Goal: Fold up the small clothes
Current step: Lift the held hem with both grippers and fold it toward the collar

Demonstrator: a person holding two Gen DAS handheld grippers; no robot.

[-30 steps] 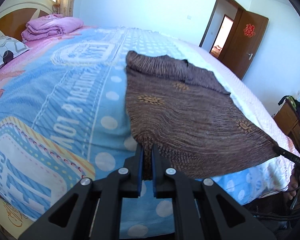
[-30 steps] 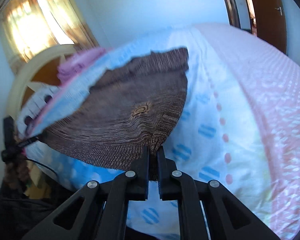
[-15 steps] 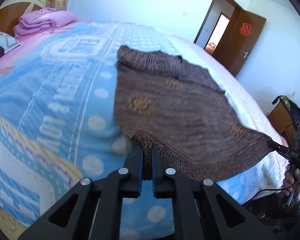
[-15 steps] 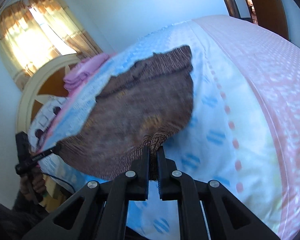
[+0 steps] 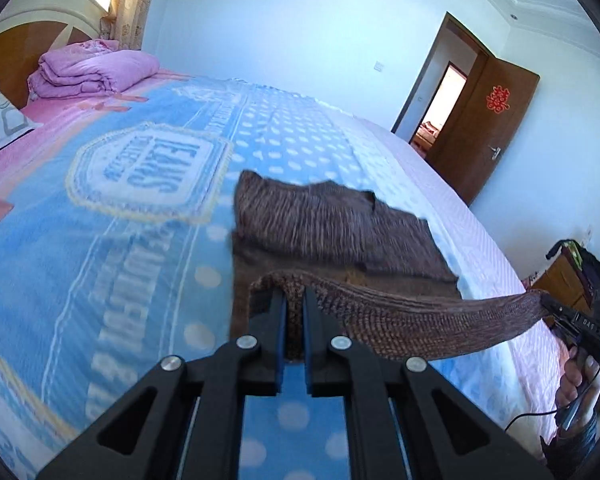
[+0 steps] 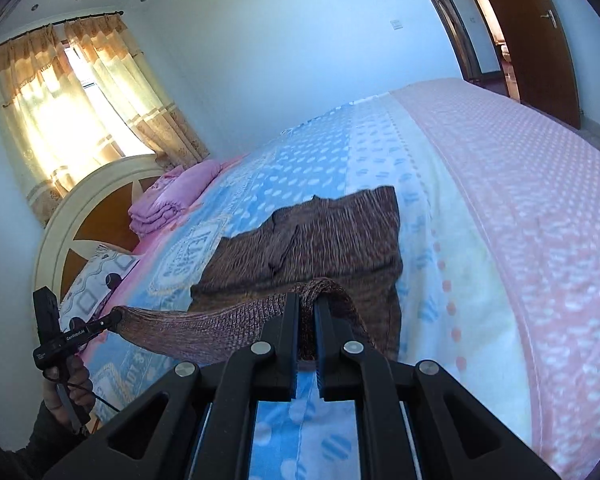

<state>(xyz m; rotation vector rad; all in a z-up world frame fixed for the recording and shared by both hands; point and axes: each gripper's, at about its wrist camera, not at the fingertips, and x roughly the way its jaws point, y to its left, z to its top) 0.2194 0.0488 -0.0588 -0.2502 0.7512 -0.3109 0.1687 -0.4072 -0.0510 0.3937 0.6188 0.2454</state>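
A brown knit garment [image 5: 332, 224] lies on the blue patterned bedspread [image 5: 132, 240]; it also shows in the right wrist view [image 6: 332, 236]. My left gripper [image 5: 294, 300] is shut on one corner of its near hem. My right gripper [image 6: 307, 304] is shut on the other corner and also shows at the right in the left wrist view [image 5: 548, 304]. The hem [image 5: 400, 312] stretches between them, lifted above the garment's far part. My left gripper also shows at the left in the right wrist view [image 6: 114, 318].
A folded pink quilt [image 5: 96, 68] and a pillow [image 5: 0, 120] lie by the headboard [image 5: 24, 36]. A brown door [image 5: 492, 128] stands open at the right. A wooden cabinet [image 5: 560, 284] stands beside the bed. A curtained window [image 6: 80, 100] is behind the headboard.
Both grippers have lifted the near hem and carried it forward over the garment. The garment, earlier spread flat and long, now looks shorter with the hem raised above it.
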